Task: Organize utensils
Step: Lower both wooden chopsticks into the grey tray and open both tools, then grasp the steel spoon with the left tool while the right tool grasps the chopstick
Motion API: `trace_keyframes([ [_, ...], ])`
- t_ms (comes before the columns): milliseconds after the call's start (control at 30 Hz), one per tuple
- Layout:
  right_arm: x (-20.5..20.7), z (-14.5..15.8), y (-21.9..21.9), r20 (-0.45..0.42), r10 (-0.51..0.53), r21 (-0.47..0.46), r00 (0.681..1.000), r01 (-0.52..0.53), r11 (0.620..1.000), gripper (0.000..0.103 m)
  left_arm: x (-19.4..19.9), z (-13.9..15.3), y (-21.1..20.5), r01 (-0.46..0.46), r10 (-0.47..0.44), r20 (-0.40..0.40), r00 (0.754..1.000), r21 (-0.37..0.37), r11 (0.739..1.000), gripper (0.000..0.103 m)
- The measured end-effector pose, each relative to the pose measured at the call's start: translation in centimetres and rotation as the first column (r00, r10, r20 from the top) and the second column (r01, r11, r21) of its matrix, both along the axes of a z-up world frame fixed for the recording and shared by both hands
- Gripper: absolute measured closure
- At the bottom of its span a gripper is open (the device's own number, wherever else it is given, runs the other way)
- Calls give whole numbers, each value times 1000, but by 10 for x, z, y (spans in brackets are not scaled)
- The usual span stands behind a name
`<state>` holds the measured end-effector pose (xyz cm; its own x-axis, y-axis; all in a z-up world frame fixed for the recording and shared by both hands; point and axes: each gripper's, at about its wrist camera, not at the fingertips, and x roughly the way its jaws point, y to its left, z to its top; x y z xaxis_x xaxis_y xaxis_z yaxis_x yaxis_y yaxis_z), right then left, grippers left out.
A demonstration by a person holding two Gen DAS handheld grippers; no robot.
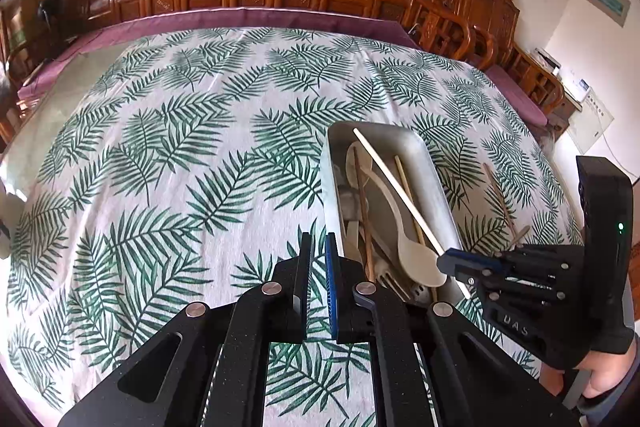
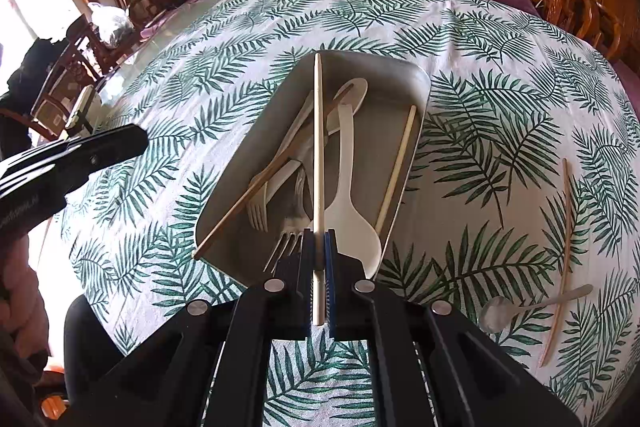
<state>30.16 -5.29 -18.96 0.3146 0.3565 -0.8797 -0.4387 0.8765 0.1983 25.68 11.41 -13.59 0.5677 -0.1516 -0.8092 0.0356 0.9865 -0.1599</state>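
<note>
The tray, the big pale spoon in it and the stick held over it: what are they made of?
The tray looks like brushed metal: dull grey, soft sheen, rounded corners. The big pale spoon seems to be matte plastic or a similar moulded stuff: even cream colour, no grain. The stick, a chopstick shut in the right hand-held gripper, looks like light wood or bamboo: pale tan, unvarnished, though no grain is visible.

Forks' [image 2: 280, 247] tines and pale spoon's [image 2: 352, 203] bowl partly behind right gripper [image 2: 319, 251]
</note>
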Motion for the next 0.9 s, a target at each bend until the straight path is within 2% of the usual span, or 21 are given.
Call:
trace_keyframes([
  [100, 0, 1, -1, -7, -7, 22, 1000, 7, 1000, 96, -2, -5, -4, 23, -23, -13, 1000, -7, 1000, 98],
  [467, -5, 23, -17, 72, -12, 62, 997, 8, 998, 95, -4, -23, -28, 94, -94, -58, 994, 2, 996, 98],
  [700, -13, 34, -57, 113, -61, 69, 992, 54, 996, 95, -2, -30, -41, 120, -118, -85, 989, 13, 993, 98],
  [900, -25, 32, -113, 130, -129, 29, 983, 127, 992, 95, 2, -31, -57, 146, -144, -90, 986, 17, 989, 98],
])
